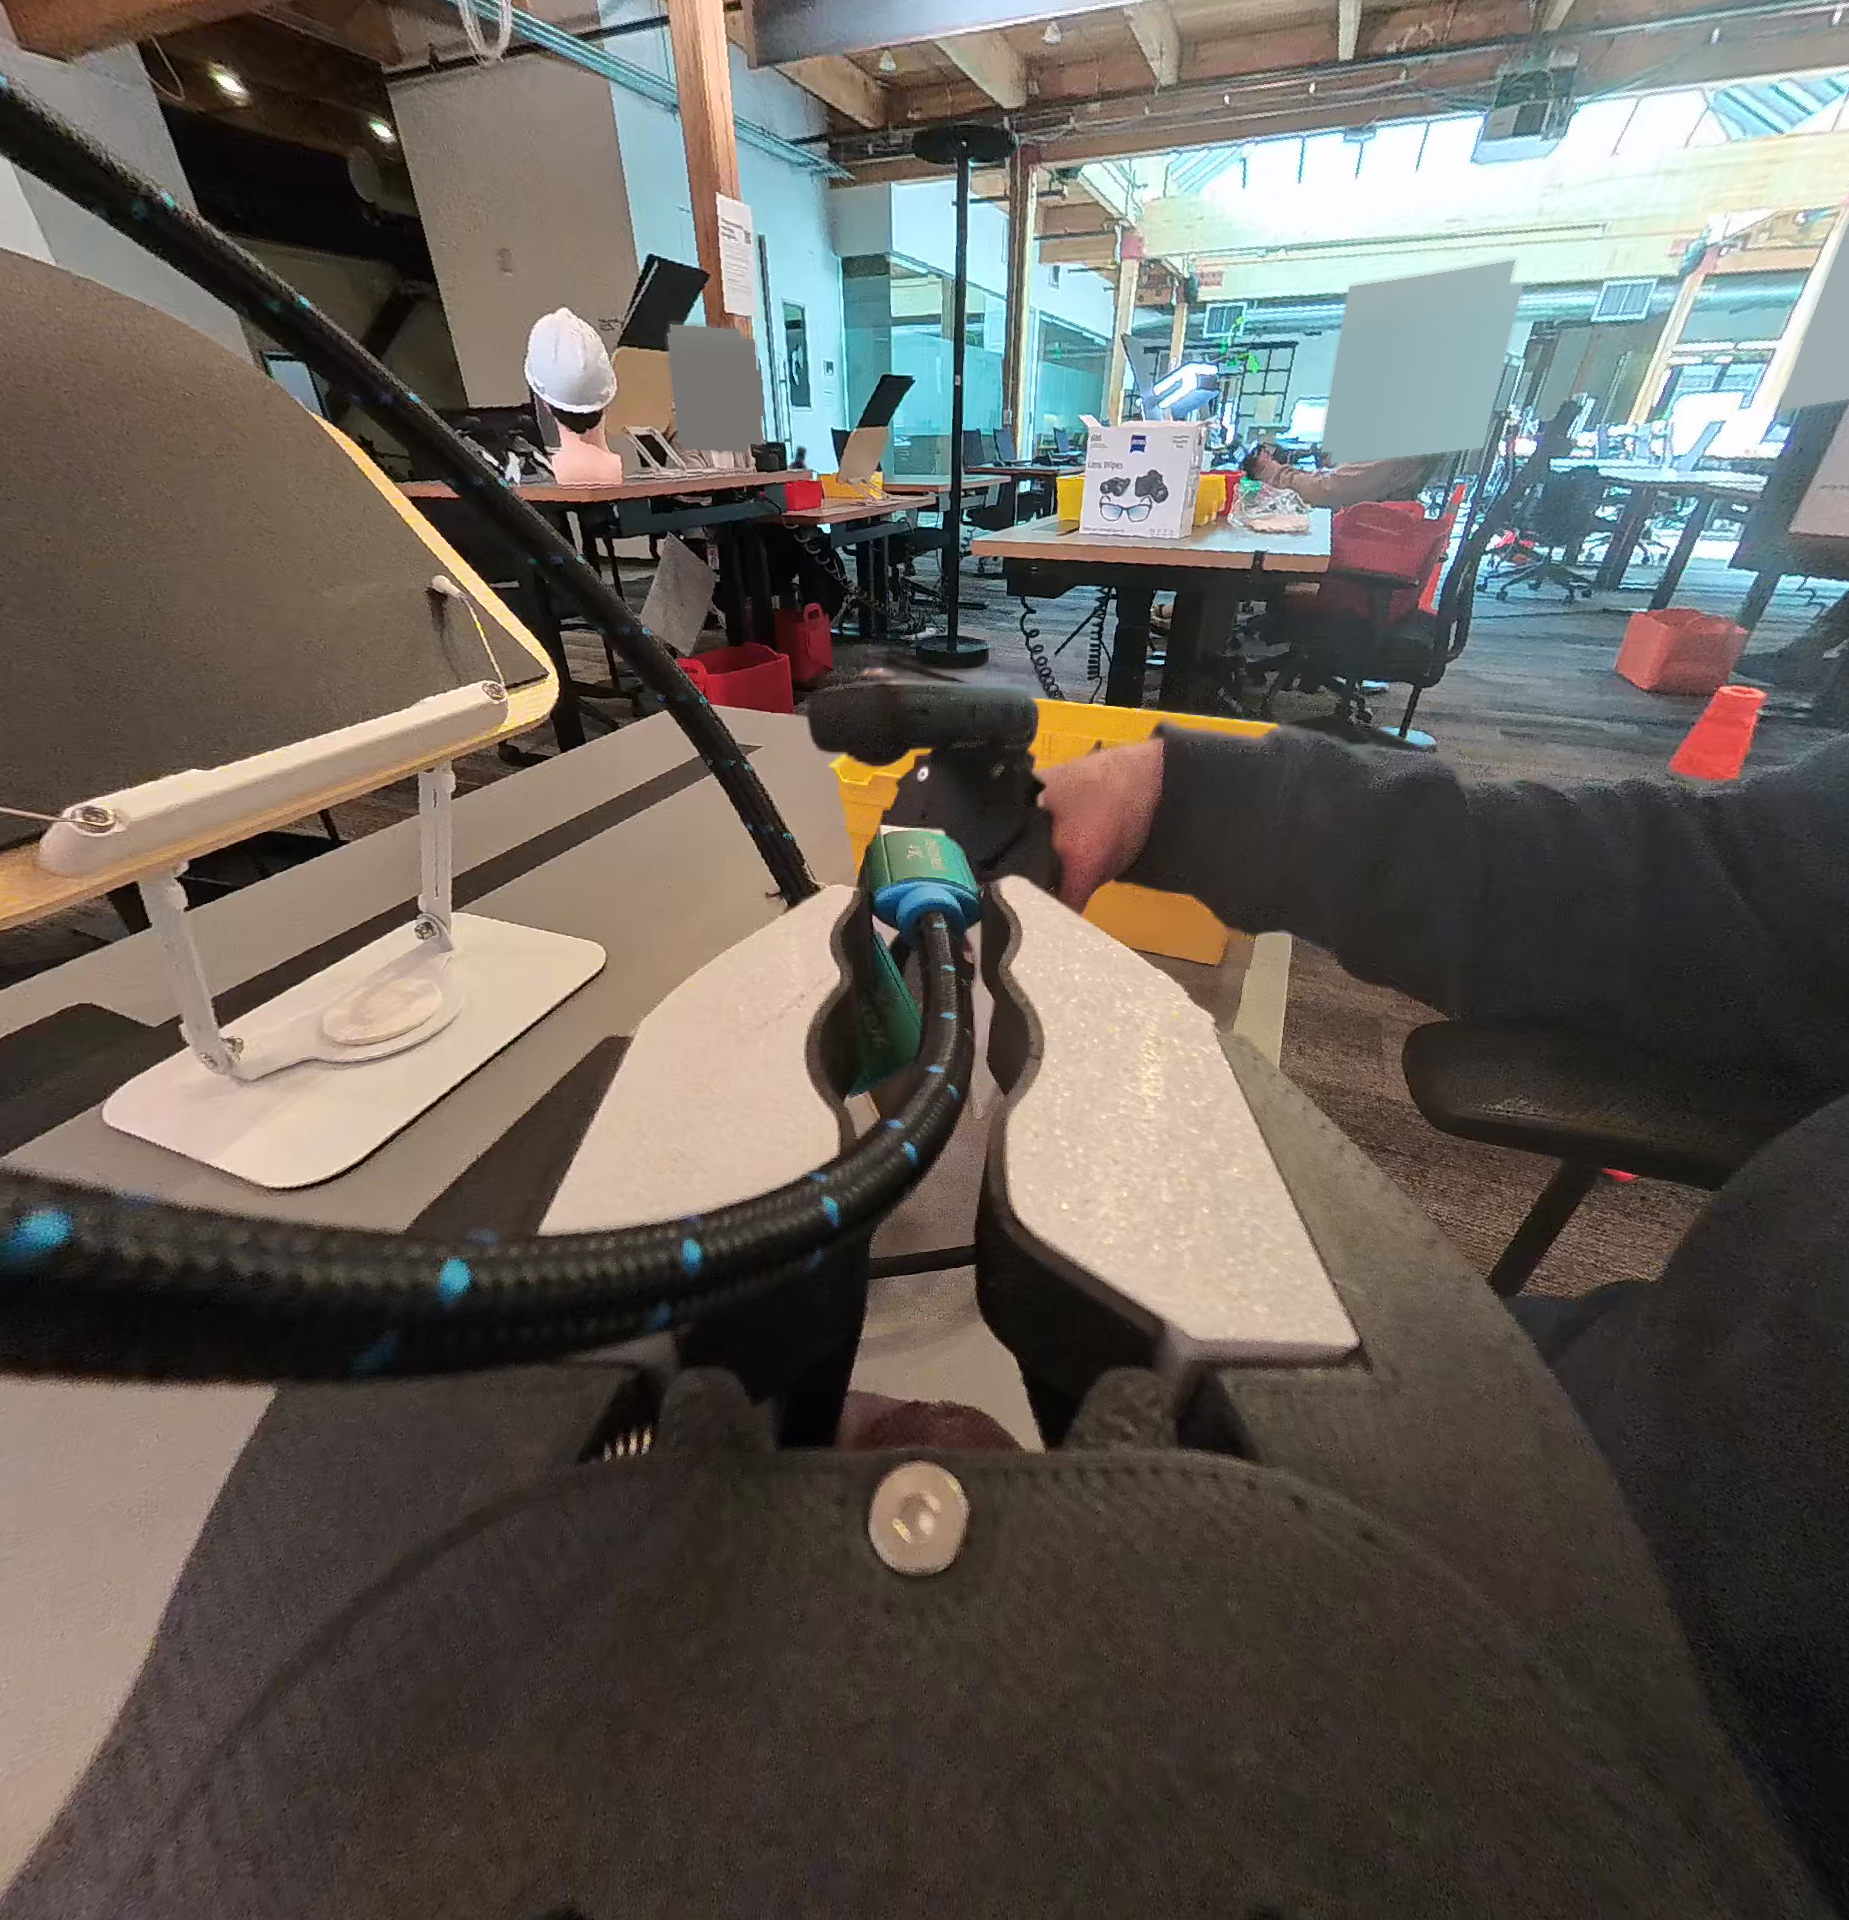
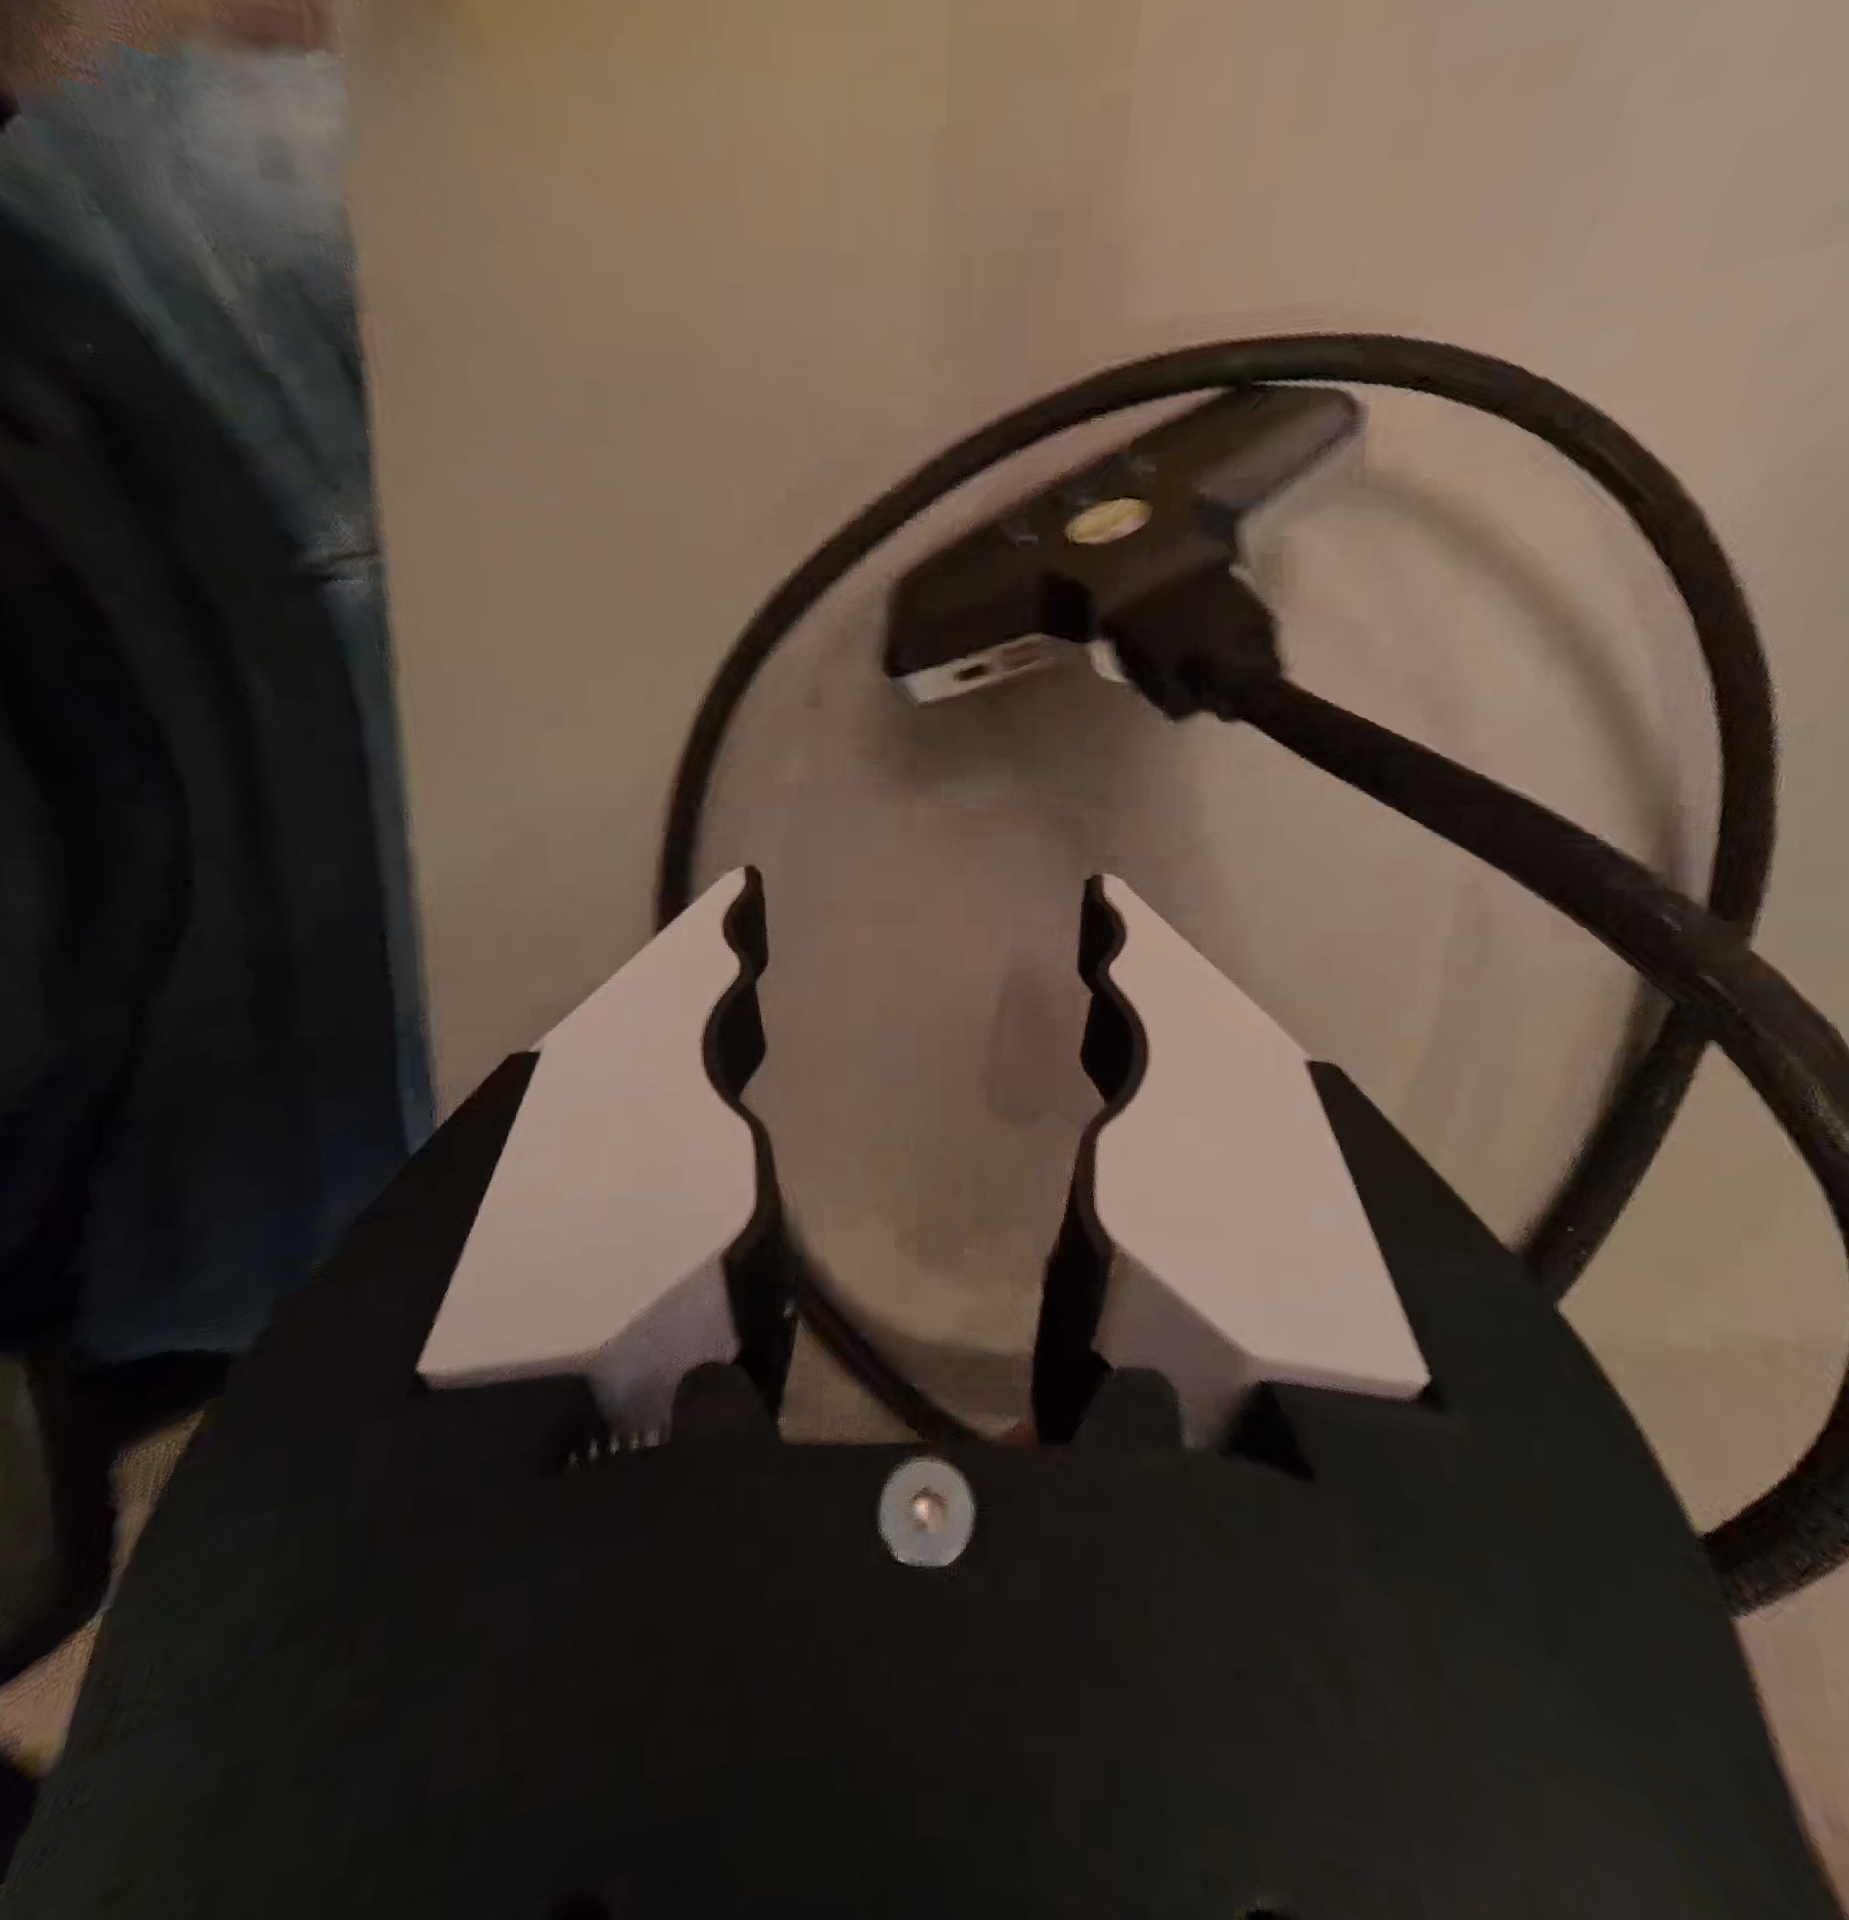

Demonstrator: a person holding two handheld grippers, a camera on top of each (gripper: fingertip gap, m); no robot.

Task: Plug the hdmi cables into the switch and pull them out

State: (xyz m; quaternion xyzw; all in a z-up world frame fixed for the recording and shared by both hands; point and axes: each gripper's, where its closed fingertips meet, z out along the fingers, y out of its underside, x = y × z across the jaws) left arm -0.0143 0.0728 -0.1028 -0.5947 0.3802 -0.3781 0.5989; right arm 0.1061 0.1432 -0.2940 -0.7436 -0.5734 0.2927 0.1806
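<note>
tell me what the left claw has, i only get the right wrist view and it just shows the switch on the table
Observer: The left claw is shut on a green HDMI plug with a blue collar.
Operator: where does its cable go
Observer: The black braided cable with blue flecks curves out of the claw toward the left, low across that view.
Operator: anything near it on the table
Observer: A white tablet stand stands on the table to the left of the claw.
Operator: can you see my right claw from there
Observer: Only its dark body beyond the plug, held by a hand.
</note>
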